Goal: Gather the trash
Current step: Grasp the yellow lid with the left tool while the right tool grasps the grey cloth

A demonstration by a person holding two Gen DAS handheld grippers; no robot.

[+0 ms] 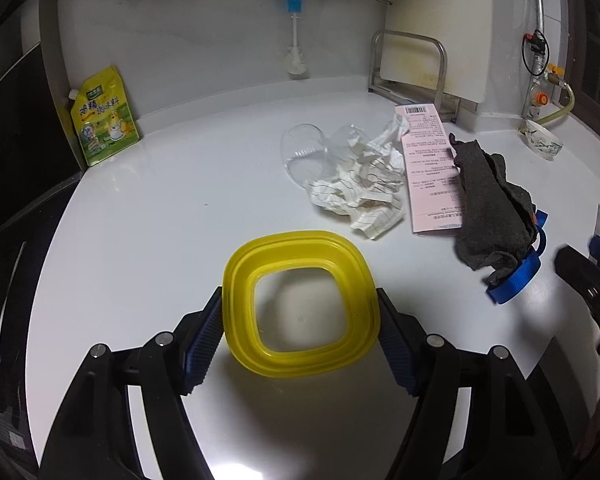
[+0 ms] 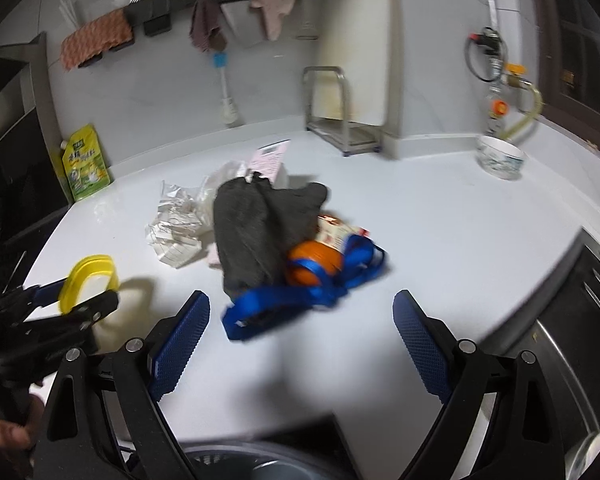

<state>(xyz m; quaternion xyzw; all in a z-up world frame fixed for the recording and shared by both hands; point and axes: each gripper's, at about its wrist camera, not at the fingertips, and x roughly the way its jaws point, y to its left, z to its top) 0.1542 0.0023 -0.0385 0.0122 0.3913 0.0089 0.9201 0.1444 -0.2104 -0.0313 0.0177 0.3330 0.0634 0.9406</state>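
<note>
My left gripper (image 1: 300, 300) is shut on a yellow plastic ring-shaped lid (image 1: 300, 304) and holds it over the white counter (image 1: 160, 220); the lid also shows in the right wrist view (image 2: 90, 278). Beyond it lie crumpled lined paper (image 1: 364, 192), a clear plastic cup on its side (image 1: 306, 152), a pink leaflet (image 1: 430, 168) and a grey cloth (image 1: 488, 208) over a blue strap (image 1: 516, 276). My right gripper (image 2: 300, 312) is open and empty, just short of the blue strap (image 2: 292, 300), the grey cloth (image 2: 256, 228) and an orange item (image 2: 314, 260).
A yellow-green pouch (image 1: 104, 116) leans at the back left wall. A metal rack (image 1: 412, 68) and a patterned bowl (image 2: 500, 158) stand at the back right. A brush (image 1: 296, 40) hangs on the wall. A dark bin rim (image 2: 260, 460) sits below the right gripper.
</note>
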